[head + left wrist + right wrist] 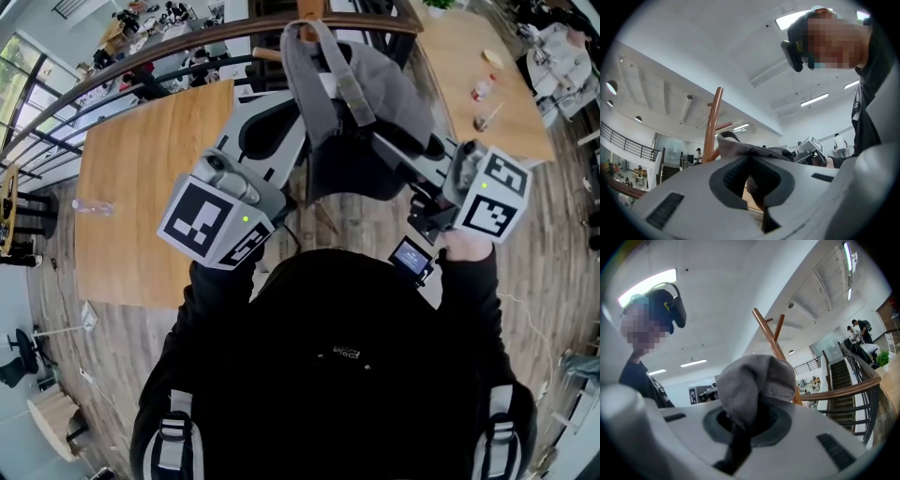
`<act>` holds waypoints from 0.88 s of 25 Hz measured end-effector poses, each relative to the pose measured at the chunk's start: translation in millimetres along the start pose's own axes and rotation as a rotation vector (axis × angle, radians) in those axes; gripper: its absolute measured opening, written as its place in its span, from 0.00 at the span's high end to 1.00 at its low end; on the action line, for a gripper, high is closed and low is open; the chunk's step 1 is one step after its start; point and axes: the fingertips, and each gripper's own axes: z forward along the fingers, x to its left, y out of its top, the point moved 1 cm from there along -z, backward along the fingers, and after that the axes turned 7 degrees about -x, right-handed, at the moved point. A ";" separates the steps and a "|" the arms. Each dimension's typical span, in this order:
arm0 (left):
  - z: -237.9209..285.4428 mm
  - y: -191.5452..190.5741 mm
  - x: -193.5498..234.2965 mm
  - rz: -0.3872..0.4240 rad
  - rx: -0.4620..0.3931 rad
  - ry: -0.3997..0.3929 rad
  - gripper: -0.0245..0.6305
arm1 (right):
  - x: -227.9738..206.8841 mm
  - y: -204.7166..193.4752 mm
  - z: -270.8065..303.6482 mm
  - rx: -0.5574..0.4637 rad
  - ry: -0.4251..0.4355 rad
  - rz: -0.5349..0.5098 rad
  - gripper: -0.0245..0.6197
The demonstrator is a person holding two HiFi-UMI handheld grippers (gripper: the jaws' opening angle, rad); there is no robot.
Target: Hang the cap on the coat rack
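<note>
A grey cap (349,105) hangs stretched between my two grippers, raised in front of me. My left gripper (298,150) is shut on the cap's left edge, and the grey cloth (754,151) is pinched between its jaws (752,180). From the other side, my right gripper (398,148) is shut on the cap's right edge, where the fabric (754,380) bunches up over the jaws (743,425). The wooden coat rack (308,9) stands just behind the cap. Its pole and pegs (712,126) rise beyond the cloth, and the angled pegs (771,336) show above the cap.
A long wooden table (150,187) lies below at the left. A second table (487,84) with small items is at the right. A curved railing (141,70) runs behind the rack, with a staircase (839,376) beyond it. People stand far off.
</note>
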 end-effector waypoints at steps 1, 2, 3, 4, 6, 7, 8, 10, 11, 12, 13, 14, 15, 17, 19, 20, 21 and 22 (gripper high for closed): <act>-0.4 3.5 0.4 0.002 0.003 0.001 0.95 | 3.1 1.5 1.3 0.000 0.003 -0.002 0.92; 3.1 1.4 2.1 0.003 0.009 0.000 0.95 | -0.5 1.0 1.6 0.001 0.006 -0.001 0.92; 10.3 -5.3 6.0 0.002 0.015 -0.001 0.95 | -10.3 -0.1 2.0 0.001 0.008 0.003 0.92; 19.0 -14.0 12.2 -0.002 0.020 0.000 0.95 | -22.9 -1.1 3.6 0.001 0.013 0.006 0.92; 30.6 -29.4 29.8 -0.015 0.029 0.012 0.95 | -45.1 -2.7 12.9 0.004 0.021 0.008 0.92; 31.2 -35.8 40.0 -0.021 0.037 0.025 0.95 | -53.0 -5.0 20.5 0.008 0.023 0.008 0.92; 29.1 -42.4 49.8 -0.024 0.047 0.038 0.95 | -59.1 -9.0 28.6 0.014 0.023 0.006 0.92; 23.6 -58.8 62.3 -0.029 0.069 0.060 0.95 | -69.0 -21.4 39.3 0.026 0.014 0.009 0.92; 22.1 -68.1 63.2 -0.032 0.080 0.067 0.95 | -73.6 -28.5 39.1 0.030 0.002 0.021 0.92; 21.9 -76.5 61.8 -0.034 0.093 0.074 0.95 | -77.8 -34.6 36.5 0.035 -0.011 0.036 0.92; 22.9 -82.9 60.2 -0.036 0.104 0.080 0.95 | -81.5 -38.4 33.7 0.040 -0.022 0.048 0.92; 24.7 -87.0 59.7 -0.039 0.115 0.084 0.95 | -84.6 -40.2 32.4 0.046 -0.030 0.058 0.92; 26.3 -89.6 60.3 -0.045 0.124 0.085 0.95 | -87.1 -41.3 32.8 0.051 -0.037 0.065 0.92; 26.9 -94.0 61.3 -0.061 0.138 0.080 0.95 | -90.7 -45.6 35.9 0.060 -0.043 0.081 0.92; 24.8 -100.6 61.3 -0.065 0.154 0.075 0.95 | -94.7 -53.7 38.5 0.071 -0.038 0.100 0.92; 24.1 -104.3 61.5 -0.062 0.162 0.077 0.95 | -97.3 -57.5 38.9 0.075 -0.035 0.111 0.92; 23.6 -107.6 61.5 -0.061 0.169 0.079 0.95 | -99.7 -60.6 38.8 0.079 -0.034 0.121 0.92; 23.4 -110.4 61.2 -0.063 0.174 0.083 0.95 | -101.5 -62.8 38.2 0.082 -0.036 0.129 0.92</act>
